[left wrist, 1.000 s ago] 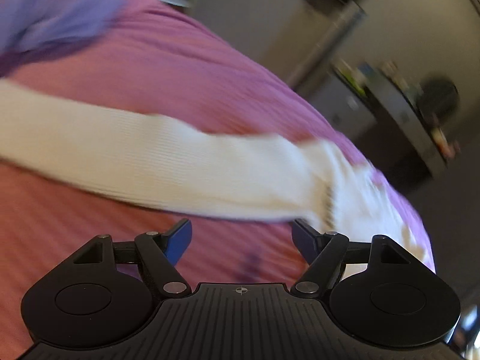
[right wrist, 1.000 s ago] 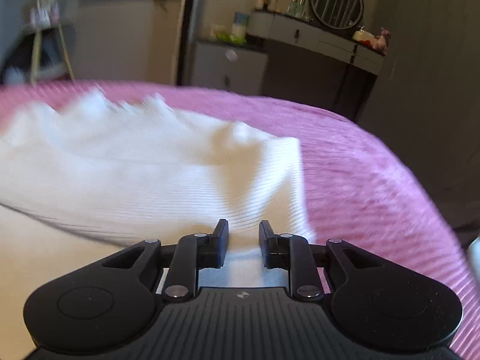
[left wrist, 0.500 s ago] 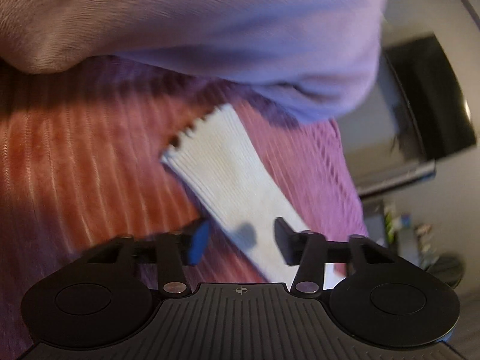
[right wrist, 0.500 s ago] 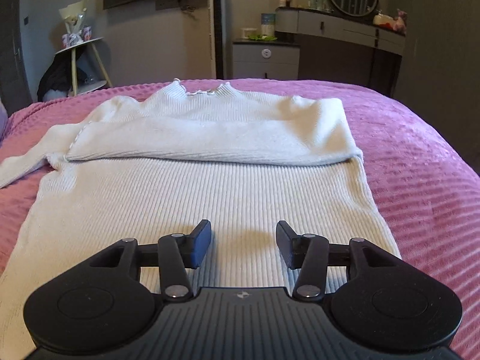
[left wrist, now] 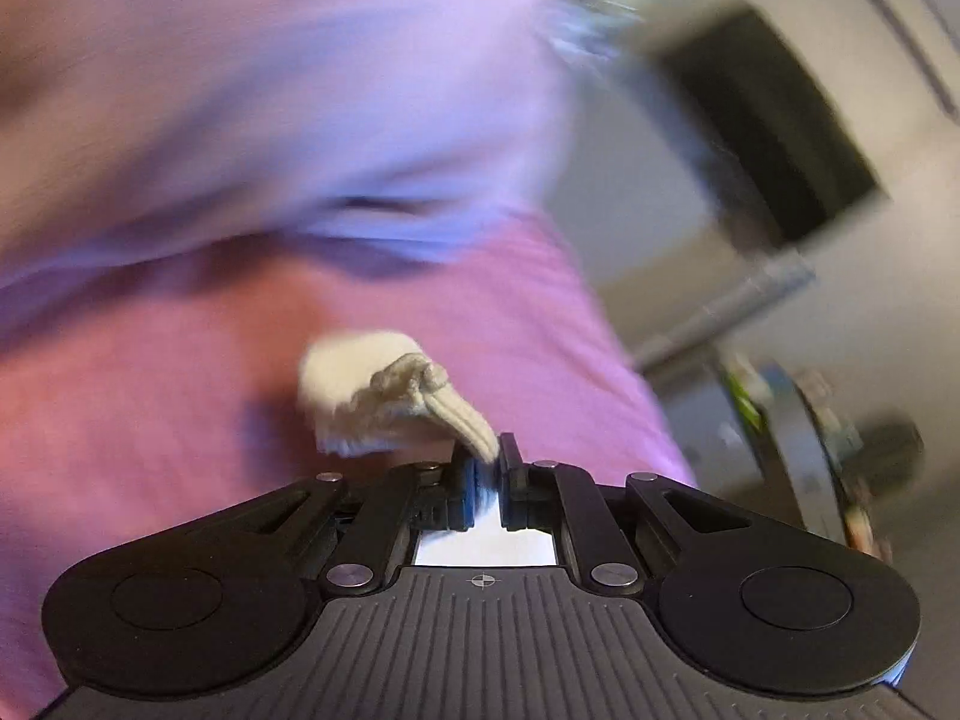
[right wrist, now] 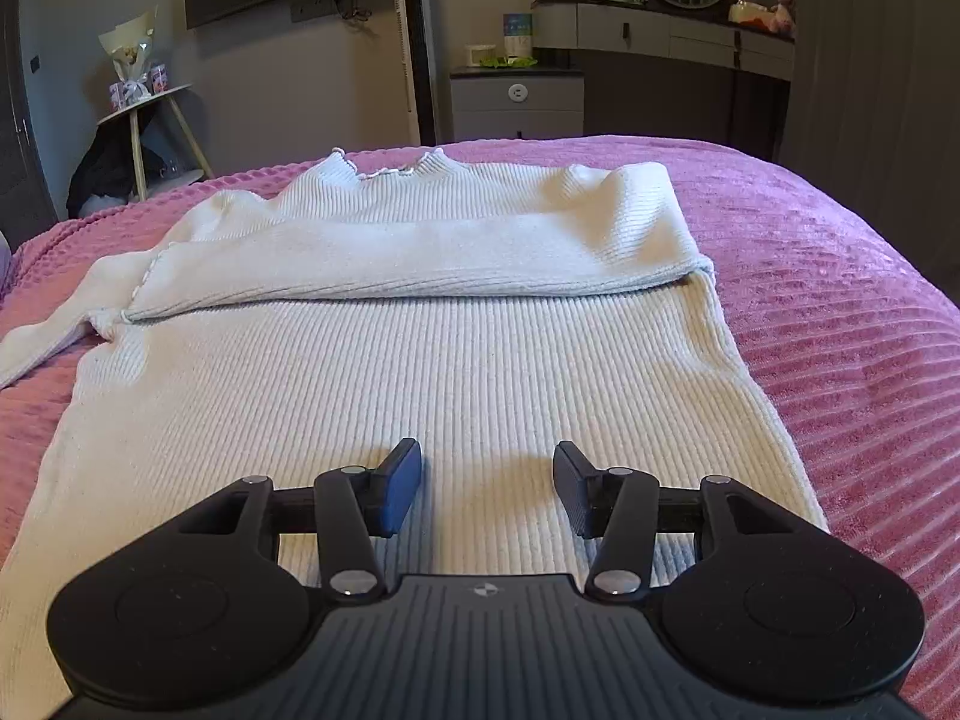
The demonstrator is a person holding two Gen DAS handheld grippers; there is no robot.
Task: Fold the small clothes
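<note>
**Left gripper pinching the sleeve end, right one spread above the sweater**

A pink bedspread (right wrist: 840,312) is covering the bed, and a white ribbed sweater (right wrist: 420,372) is lying flat across it, its right sleeve folded over the chest toward nine o'clock. A lilac pillow (left wrist: 270,108), blurred, is sitting at twelve o'clock in the left wrist view. The right gripper (right wrist: 487,483) is hovering with fingers released over the hem. The left gripper (left wrist: 487,468) is clenching the sleeve cuff (left wrist: 384,396), bunched just ahead.
</note>
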